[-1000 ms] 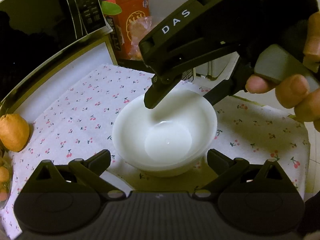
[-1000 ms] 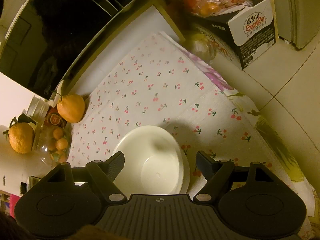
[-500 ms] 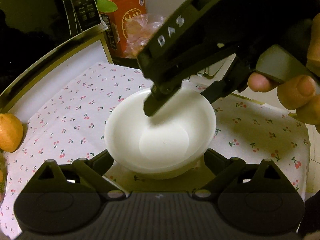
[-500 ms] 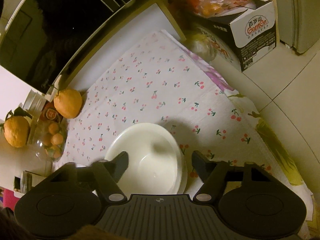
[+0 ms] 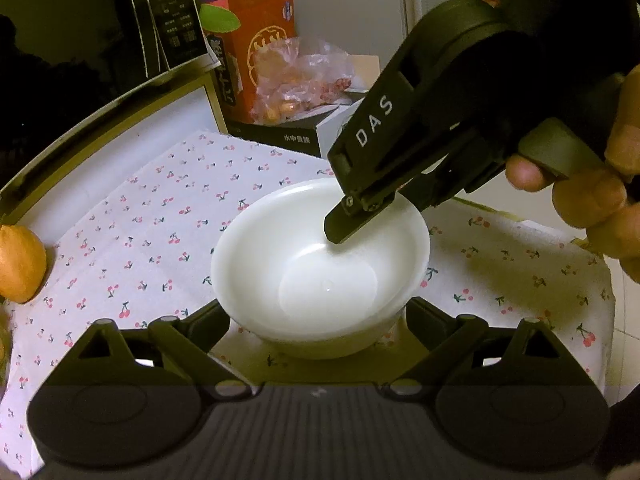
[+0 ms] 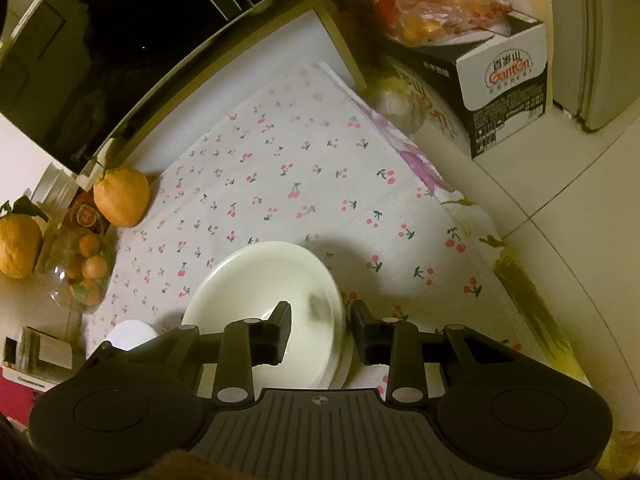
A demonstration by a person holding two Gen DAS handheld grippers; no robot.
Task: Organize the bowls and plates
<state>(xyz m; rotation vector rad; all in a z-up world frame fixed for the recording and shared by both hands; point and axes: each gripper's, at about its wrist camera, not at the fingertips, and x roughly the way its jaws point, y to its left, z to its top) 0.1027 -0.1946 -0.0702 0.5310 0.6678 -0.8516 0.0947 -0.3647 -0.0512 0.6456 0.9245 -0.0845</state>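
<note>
Bowls are nested in a white stack near the front edge of the counter, on its cherry-print cloth. At the left, the left gripper is held with its fingers spread wide on either side of the stack, touching nothing. At the right, the right gripper is closing across the rim of the top bowl, one finger inside and one outside. If the rim is pinched off-centre, the smooth bowl could be tipped, or could slip and chip the one below.
</note>
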